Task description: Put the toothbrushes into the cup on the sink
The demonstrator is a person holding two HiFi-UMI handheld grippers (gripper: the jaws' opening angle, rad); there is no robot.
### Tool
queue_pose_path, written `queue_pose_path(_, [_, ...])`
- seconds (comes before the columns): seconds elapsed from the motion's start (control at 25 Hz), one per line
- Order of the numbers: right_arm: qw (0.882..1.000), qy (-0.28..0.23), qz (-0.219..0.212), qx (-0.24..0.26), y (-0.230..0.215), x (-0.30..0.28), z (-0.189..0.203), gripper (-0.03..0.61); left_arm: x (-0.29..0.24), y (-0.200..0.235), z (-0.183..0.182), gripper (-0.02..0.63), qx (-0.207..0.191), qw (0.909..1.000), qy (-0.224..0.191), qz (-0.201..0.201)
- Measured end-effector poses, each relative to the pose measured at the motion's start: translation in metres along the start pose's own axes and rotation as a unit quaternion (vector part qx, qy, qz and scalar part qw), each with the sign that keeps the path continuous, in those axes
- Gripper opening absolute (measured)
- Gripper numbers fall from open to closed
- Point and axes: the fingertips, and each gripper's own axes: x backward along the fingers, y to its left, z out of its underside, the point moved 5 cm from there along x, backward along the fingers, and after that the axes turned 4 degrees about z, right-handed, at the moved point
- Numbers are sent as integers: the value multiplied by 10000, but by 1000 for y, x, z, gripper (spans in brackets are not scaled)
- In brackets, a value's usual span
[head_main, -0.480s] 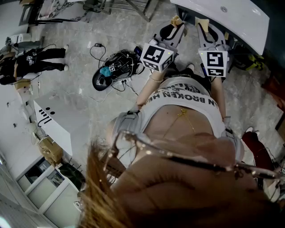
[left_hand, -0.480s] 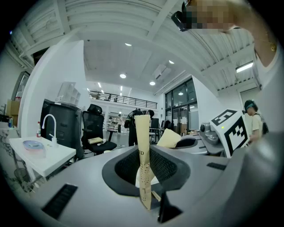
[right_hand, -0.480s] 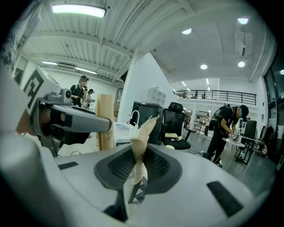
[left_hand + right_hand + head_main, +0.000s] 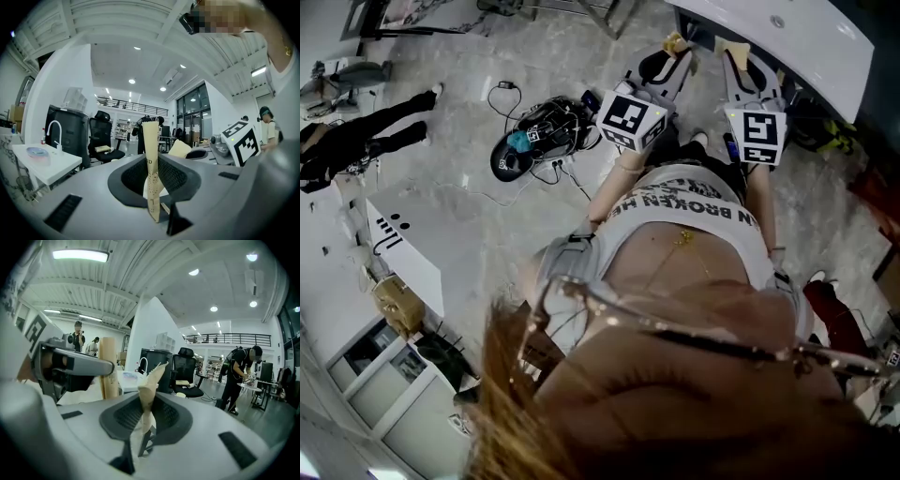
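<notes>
Tan wrapped toothbrush pinched in left gripper fingers, second toothbrush pinched in right gripper; likely light, stiff, slippery, best gripped mid-handle.

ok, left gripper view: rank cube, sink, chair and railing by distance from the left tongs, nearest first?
1. Cube, right, alongside.
2. Sink, left.
3. Chair, left of centre, behind the sink.
4. Railing, far back, upper level.

tan, seemingly printed wrapper
</notes>
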Motion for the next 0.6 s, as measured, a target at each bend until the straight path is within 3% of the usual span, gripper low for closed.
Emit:
queue_pose_path(0.2, [10000,-17,28,-76,-3,-26,-6,63,-9,29,-1,66,75,10000,-31,34])
queue_pose_path(0.6, [9986,12,487,-197,-18,-113,-28,63,-54,122,-9,66,9,9990,6,436])
